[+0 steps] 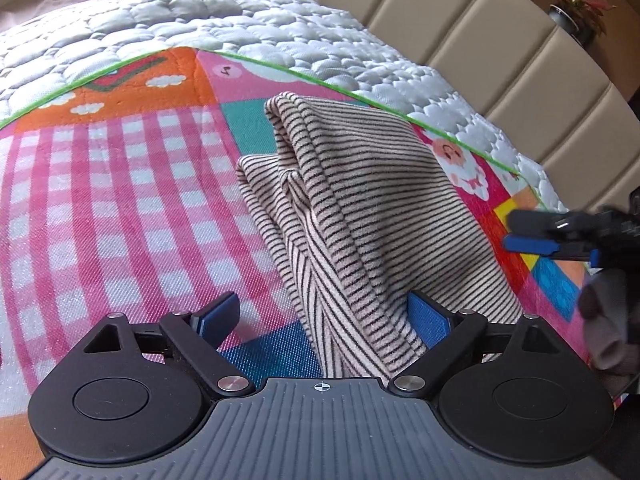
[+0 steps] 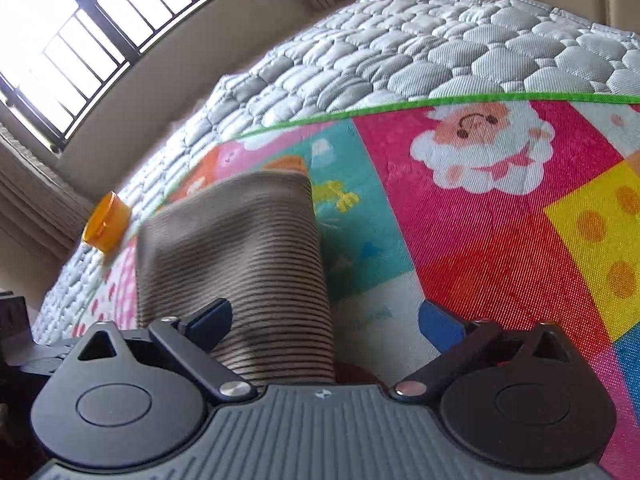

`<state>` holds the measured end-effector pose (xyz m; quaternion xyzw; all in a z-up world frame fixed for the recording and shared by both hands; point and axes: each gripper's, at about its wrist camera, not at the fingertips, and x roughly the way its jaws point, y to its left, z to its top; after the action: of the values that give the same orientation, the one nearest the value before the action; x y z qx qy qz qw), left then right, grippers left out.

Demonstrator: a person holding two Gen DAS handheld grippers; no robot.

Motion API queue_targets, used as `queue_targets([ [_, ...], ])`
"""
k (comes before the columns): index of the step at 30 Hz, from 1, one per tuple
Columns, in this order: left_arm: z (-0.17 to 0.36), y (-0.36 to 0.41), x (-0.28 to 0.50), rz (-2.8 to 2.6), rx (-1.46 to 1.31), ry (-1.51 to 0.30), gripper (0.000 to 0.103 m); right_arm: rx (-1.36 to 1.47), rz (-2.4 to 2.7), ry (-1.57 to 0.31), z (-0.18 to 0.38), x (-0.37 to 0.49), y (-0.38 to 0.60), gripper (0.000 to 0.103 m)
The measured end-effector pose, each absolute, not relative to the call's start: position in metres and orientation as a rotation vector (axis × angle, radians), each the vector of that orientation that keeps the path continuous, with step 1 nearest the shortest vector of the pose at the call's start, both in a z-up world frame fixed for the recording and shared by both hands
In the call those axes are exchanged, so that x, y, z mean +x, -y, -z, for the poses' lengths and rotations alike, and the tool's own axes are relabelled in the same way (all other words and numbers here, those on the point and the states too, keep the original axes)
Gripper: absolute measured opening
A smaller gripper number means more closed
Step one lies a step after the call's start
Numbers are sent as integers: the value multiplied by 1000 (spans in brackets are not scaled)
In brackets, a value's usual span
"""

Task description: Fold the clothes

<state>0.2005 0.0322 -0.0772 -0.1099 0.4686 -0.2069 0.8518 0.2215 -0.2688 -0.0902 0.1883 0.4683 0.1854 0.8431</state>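
Both tools (image 1: pixel 324 316) (image 2: pixel 324 320) gape, gripping nothing; striped garment (image 1: pixel 360 216) partly hidden underneath.

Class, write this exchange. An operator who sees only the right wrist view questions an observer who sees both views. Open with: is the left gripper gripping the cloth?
Operator: Is the left gripper gripping the cloth?
Observer: No. The left gripper is open, and the cloth passes between its fingers unpinched.
Operator: Where is my gripper from there?
Observer: The right gripper is to the right of the cloth, clear of it.
Operator: Anything beyond the headboard?
Observer: Potted plants.
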Motion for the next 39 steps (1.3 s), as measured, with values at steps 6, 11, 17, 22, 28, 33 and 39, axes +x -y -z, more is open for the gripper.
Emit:
queue_targets([
  [6, 81, -36, 198, 485, -379, -1046, 82, 347, -466, -1021, 96, 214, 254, 86],
  [11, 86, -26, 195, 507, -375, -1068, 68, 247, -517, -1028, 95, 209, 228, 86],
  [17, 76, -47, 226, 445, -335, -987, 61, 286, -514, -959, 101, 248, 201, 85],
  [22, 76, -74, 261, 367, -319, -913, 67, 239, -482, -863, 105, 272, 169, 85],
  [28, 30, -76, 269, 399, -220, -761, 62, 114, -483, -792, 101, 268, 162, 88],
  [33, 14, -58, 315, 483, -180, -734, 61, -156, -453, -576, 64, 238, 145, 89],
  [39, 63, -47, 374, 406, -117, -848, 60, -290, -477, -518, 66, 228, 107, 96],
])
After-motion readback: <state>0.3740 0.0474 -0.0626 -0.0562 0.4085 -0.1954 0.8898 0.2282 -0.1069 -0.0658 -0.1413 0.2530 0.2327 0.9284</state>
